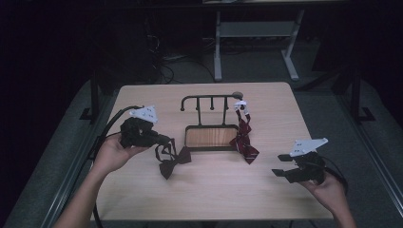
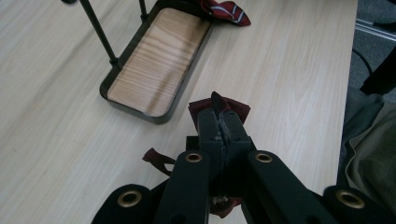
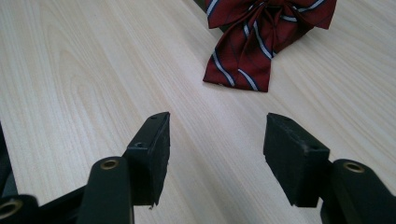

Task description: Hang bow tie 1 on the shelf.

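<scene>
Nearest me, the left hand-held gripper (image 1: 164, 141) pinches the dark bow tie (image 1: 174, 161); the right hand-held gripper (image 1: 281, 164) waits spread. Lift slowly, strap clear, toward the rack (image 1: 211, 100).

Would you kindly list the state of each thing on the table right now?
Left tool: shut on the dark bow tie's strap.
Right tool: open, nothing between its jaws.
Dark bow tie: partly on the table, strap held.
Striped bow tie: hanging from the rack's end hook, lower end on the table.
Rack: upright, tray bare.
</scene>
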The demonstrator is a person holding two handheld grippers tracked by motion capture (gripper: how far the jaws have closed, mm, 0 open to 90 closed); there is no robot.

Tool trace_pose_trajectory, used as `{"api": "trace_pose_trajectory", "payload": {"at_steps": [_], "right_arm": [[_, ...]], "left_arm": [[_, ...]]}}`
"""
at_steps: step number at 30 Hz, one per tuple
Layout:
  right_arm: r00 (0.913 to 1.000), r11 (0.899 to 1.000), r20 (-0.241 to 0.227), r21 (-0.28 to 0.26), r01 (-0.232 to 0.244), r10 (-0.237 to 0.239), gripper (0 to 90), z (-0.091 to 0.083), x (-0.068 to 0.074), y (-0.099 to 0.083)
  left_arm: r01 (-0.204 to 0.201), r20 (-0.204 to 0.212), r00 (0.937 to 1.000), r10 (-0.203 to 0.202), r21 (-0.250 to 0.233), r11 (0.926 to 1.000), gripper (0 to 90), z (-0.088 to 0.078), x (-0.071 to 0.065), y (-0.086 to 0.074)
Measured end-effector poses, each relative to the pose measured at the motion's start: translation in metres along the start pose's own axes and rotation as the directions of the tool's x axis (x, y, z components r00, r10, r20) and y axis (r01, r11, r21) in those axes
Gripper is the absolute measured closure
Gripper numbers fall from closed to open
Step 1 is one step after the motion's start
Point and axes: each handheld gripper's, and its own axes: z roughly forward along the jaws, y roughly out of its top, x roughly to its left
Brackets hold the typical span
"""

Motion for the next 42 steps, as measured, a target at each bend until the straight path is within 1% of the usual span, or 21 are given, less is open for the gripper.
{"api": "trace_pose_trajectory", "payload": {"at_steps": [1, 4, 9, 16, 17, 20, 21, 25, 26, 28, 29, 30, 32, 34, 38, 39, 42], "right_arm": [[1.0000, 1.000, 0.000, 0.000, -0.001, 0.001, 40.5, 0.000, 0.000, 0.000], [1.0000, 1.000, 0.000, -0.004, -0.003, 0.003, 39.9, 0.000, 0.000, 0.000], [1.0000, 1.000, 0.000, 0.000, -0.003, 0.003, 38.2, 0.000, 0.000, 0.000], [1.0000, 1.000, 0.003, 0.001, -0.006, 0.006, 36.1, 0.001, -0.001, 0.000], [1.0000, 1.000, 0.004, 0.001, -0.008, 0.008, 35.6, 0.001, -0.001, 0.000], [1.0000, 1.000, 0.004, -0.002, -0.007, 0.007, 35.5, 0.002, -0.001, -0.001], [1.0000, 1.000, 0.004, 0.000, -0.008, 0.008, 35.4, 0.002, -0.002, -0.001], [0.9999, 1.000, 0.000, 0.003, -0.012, 0.012, 34.9, 0.003, -0.002, -0.001], [0.9999, 1.000, -0.001, 0.002, -0.011, 0.011, 34.7, 0.003, -0.003, -0.001], [1.0000, 1.000, 0.000, 0.002, -0.009, 0.009, 34.7, 0.003, -0.003, -0.001], [0.9999, 1.000, 0.000, 0.000, -0.012, 0.012, 34.6, 0.003, -0.003, -0.002], [0.9999, 1.000, 0.000, -0.002, -0.014, 0.014, 34.5, 0.004, -0.003, -0.002], [0.9999, 1.000, -0.001, -0.001, -0.014, 0.014, 34.5, 0.004, -0.004, -0.002], [0.9998, 1.000, -0.004, -0.005, -0.019, 0.019, 34.6, 0.005, -0.005, -0.003], [0.9997, 1.000, -0.008, -0.004, -0.022, 0.022, 34.5, 0.005, -0.007, -0.004], [0.9997, 1.000, -0.011, -0.005, -0.020, 0.020, 34.5, 0.006, -0.007, -0.004], [0.9998, 1.000, -0.010, -0.001, -0.018, 0.018, 34.5, 0.006, -0.006, -0.004]], "left_arm": [[-0.007, 0.001, 1.0000, 0.007, 0.004, 1.0000, 89.2, 0.000, 0.001, 0.002], [-0.011, 0.005, 0.9999, 0.011, 0.022, 0.9997, 89.3, 0.002, 0.004, 0.007], [-0.007, 0.018, 0.9998, 0.007, 0.025, 0.9997, 89.2, 0.004, 0.010, 0.016], [-0.024, 0.021, 0.9995, 0.023, 0.037, 0.9990, 89.2, 0.004, 0.016, 0.028], [-0.019, 0.024, 0.9996, 0.018, 0.040, 0.9990, 89.2, 0.005, 0.016, 0.029], [-0.031, 0.026, 0.9992, 0.030, 0.044, 0.9986, 89.2, 0.007, 0.018, 0.032], [-0.027, 0.029, 0.9992, 0.026, 0.045, 0.9986, 89.2, 0.008, 0.018, 0.032], [-0.039, 0.039, 0.9986, 0.037, 0.055, 0.9977, 89.2, 0.011, 0.021, 0.034], [-0.033, 0.044, 0.9986, 0.030, 0.054, 0.9980, 89.2, 0.012, 0.021, 0.035], [-0.033, 0.050, 0.9983, 0.030, 0.055, 0.9980, 89.2, 0.013, 0.022, 0.036], [-0.040, 0.049, 0.9981, 0.037, 0.053, 0.9978, 89.2, 0.013, 0.023, 0.037], [-0.036, 0.051, 0.9981, 0.033, 0.057, 0.9977, 89.2, 0.013, 0.024, 0.038], [-0.036, 0.057, 0.9978, 0.033, 0.049, 0.9981, 89.2, 0.014, 0.024, 0.039], [-0.040, 0.059, 0.9976, 0.037, 0.055, 0.9977, 89.2, 0.016, 0.025, 0.039], [-0.049, 0.058, 0.9973, 0.045, 0.059, 0.9971, 89.2, 0.016, 0.023, 0.039], [-0.058, 0.057, 0.9969, 0.054, 0.062, 0.9964, 89.2, 0.015, 0.022, 0.039], [-0.064, 0.056, 0.9966, 0.060, 0.059, 0.9962, 89.2, 0.012, 0.019, 0.039]]}}
